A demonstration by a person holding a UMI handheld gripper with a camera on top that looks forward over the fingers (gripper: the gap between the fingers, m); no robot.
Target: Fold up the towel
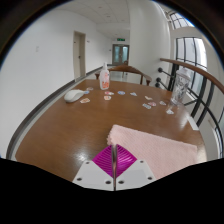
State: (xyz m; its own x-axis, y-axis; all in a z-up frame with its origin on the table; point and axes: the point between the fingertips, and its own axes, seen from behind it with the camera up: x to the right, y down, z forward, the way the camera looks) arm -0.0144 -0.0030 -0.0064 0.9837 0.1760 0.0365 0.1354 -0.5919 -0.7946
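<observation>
on the round wooden table [70,125] i note a pink bottle [104,76] at 12 o'clock, a white dish [75,95] at 11 and small cards [135,95] scattered between. nothing blocks my path. my gripper [115,166] has its fingers pressed together on the near edge of the pink towel [155,146], which spreads toward 2 o'clock.

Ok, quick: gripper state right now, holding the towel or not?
Gripper: fingers closed together, pads nearly touching, at the near edge of the pink towel. Whether cloth is pinched between them cannot be told.
</observation>
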